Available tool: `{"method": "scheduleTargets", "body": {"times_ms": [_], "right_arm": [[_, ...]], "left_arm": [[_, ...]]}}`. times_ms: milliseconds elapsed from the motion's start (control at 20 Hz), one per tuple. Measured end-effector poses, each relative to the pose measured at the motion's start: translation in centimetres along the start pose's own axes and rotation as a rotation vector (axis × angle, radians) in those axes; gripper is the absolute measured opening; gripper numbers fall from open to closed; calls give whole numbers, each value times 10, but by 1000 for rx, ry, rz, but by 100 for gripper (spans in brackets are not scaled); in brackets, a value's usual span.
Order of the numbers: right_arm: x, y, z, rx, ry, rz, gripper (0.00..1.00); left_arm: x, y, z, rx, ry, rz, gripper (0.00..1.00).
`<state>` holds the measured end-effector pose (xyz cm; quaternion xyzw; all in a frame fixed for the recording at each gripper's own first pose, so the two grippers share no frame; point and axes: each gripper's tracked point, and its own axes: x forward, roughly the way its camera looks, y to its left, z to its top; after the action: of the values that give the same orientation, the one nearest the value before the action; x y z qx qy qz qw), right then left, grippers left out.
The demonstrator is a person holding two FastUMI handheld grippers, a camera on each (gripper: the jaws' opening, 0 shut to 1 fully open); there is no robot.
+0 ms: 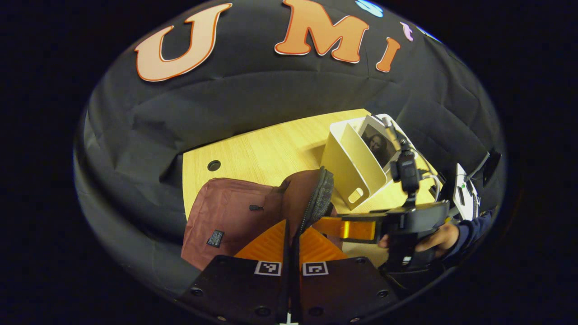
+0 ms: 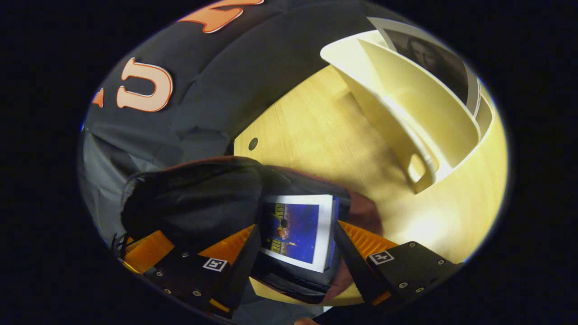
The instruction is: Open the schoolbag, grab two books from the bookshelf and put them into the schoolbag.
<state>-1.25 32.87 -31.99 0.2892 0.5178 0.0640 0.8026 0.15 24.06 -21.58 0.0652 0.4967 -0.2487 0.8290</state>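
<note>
Book going into the schoolbag
Left gripper [image 1: 291,234], clenched on the schoolbag [image 1: 235,216] flap, is holding it open; right gripper [image 2: 295,241], spread, is releasing the book [image 2: 298,230] inside.

Dim booth, strong fisheye edge warp

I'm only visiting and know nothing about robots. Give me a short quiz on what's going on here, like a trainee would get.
1. True or false: the blue book stands in the white bookshelf.
2. What does the left gripper pinch? A. the schoolbag rim B. the bookshelf C. the table
3. Fill in: the book standing in the bookshelf shows a ____ on its cover.
Key: 1 false, it lies at the schoolbag's mouth between the right gripper's fingers; 2 A; 3 portrait.
</note>
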Motion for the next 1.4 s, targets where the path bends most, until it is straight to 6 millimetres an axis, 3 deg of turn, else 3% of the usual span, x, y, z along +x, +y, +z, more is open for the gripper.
{"method": "scheduleTargets", "body": {"times_ms": [350, 500, 900, 1150, 1400], "right_arm": [[-69, -44, 56, -172, -83, -107, 97], [-99, -60, 83, -253, -106, -165, 97], [-165, -108, 161, -439, -103, -336, 98], [-172, -121, 194, -487, -42, -388, 98], [-143, -124, 205, -527, 78, -390, 98]], "left_arm": [[9, -16, -6, 12, 3, 11, 3], [13, -11, -10, 2, 5, 45, 3], [17, -18, -16, -25, 3, 55, 3], [20, -21, -17, -61, 3, 62, 3], [24, -19, -22, -110, 3, 83, 3]]}}
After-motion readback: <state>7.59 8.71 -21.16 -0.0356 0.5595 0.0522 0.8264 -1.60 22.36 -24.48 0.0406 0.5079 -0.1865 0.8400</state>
